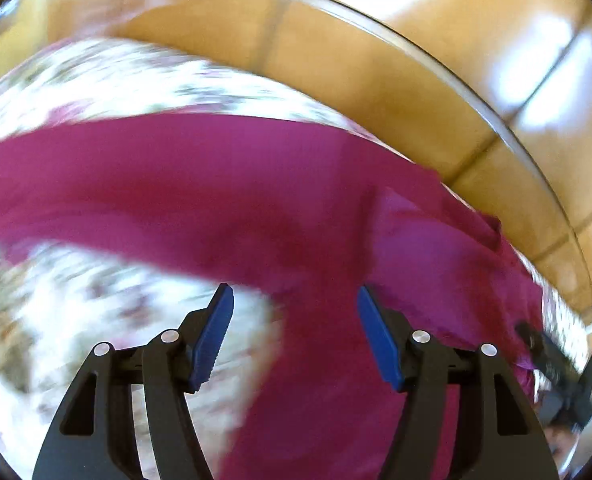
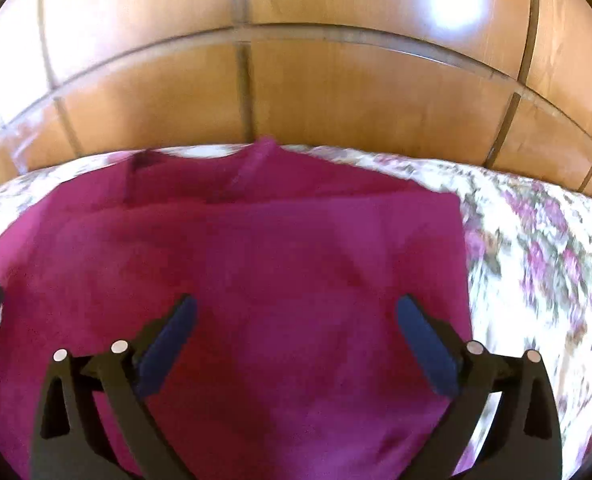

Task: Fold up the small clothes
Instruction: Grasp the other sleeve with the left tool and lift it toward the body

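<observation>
Right gripper (image 2: 296, 336): hanging wide open over garment, gripping nothing
Left gripper (image 1: 295, 332): gaping partway, empty, over garment's edge
Magenta garment (image 2: 255, 256): lying on floral bedspread (image 2: 536, 248), partly folded
Advice: probably smoothing layers, aligning edges before pinching again

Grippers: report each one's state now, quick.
Left gripper: open, holding nothing, above the magenta shirt.
Right gripper: open wide, holding nothing, above the same shirt.

Matt magenta cloth garment (image 2: 279, 264), glossy wooden wardrobe (image 2: 336, 92)
</observation>
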Available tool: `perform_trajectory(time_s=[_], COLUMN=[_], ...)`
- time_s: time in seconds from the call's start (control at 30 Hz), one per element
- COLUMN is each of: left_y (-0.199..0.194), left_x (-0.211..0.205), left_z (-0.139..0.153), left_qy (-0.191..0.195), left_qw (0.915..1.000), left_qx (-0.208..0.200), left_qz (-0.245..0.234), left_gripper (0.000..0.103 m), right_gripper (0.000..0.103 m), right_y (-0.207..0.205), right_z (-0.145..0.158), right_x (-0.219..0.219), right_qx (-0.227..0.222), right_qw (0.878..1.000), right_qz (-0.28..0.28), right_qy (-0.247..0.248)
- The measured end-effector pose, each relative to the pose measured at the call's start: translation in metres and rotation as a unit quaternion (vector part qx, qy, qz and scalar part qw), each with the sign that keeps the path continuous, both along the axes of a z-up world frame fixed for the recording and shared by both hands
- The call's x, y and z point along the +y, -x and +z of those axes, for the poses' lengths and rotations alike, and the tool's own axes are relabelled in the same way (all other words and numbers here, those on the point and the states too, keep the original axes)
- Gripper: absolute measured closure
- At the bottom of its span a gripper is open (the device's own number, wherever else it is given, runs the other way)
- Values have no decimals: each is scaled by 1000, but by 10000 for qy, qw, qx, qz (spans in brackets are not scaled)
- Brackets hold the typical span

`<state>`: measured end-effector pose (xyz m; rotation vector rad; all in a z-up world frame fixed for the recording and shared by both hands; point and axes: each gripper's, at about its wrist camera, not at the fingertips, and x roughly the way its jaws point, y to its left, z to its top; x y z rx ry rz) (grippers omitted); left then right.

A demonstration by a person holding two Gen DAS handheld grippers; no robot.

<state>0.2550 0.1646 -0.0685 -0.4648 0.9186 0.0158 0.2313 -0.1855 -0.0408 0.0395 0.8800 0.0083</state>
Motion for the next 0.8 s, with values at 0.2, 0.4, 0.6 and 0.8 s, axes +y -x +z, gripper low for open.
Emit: perform_trajectory(time_s=[0.2, 0.4, 0.6, 0.8], left_y=[68, 120, 141, 114], left_x=[107, 207, 272, 296], left_z=[1, -11, -23, -29], left_qy=[345, 832, 1465, 1528], left_qw=[9940, 9686, 9389, 9354], left_qx=[-188, -133, -196, -27], left_qz=[1019, 2340, 3110, 3188], left_gripper=[39, 39, 39, 49], right_gripper=[3, 2, 2, 2], right_y=[57, 70, 67, 70], right_z=[-16, -39, -41, -41], right_x=[48, 60, 60, 61], right_qx=[160, 264, 291, 225], right_qw=[9972, 9971, 9975, 9973], right_qz=[630, 592, 572, 555], right_qy=[372, 404, 309, 427])
